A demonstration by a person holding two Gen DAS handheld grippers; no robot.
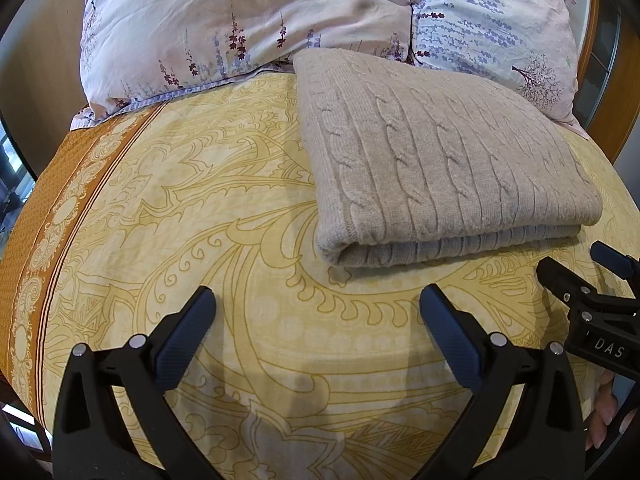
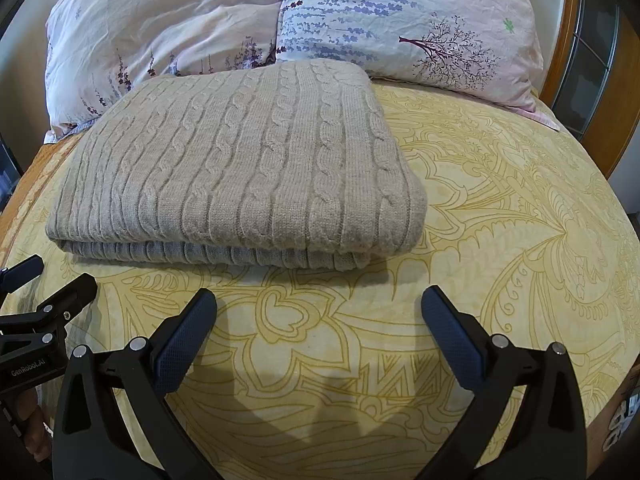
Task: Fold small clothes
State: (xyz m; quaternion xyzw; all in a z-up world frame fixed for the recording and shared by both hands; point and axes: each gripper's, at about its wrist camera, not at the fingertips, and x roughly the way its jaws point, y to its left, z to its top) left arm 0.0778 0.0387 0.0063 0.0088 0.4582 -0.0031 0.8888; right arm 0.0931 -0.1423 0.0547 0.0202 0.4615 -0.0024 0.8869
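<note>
The beige cable-knit sweater (image 1: 440, 160) is lying folded on the bed (image 1: 200, 220), touching the floral pillows (image 1: 240, 20). Both the left claw (image 1: 316, 312) and right claw (image 2: 318, 312) are hovering near its front edge, spread wide and holding nothing. Any tidying is probably best done by pinching only the top layer. Sleeves are tucked out of sight.

A beige cable-knit sweater (image 1: 440, 160) is seen folded in the upper right of the left wrist view, its surface marked by raised twisted cables and plain ribs. The bed sheet (image 1: 240, 240) beneath is coloured pale yellow and printed with darker ochre scrolls and flowers; along the left edge an orange-brown border band (image 1: 60, 208) with cream ornaments is shown. At the top, pale pink pillows (image 2: 168, 28) are patterned with purple lavender sprigs, a dark tree and small green clovers.
</note>
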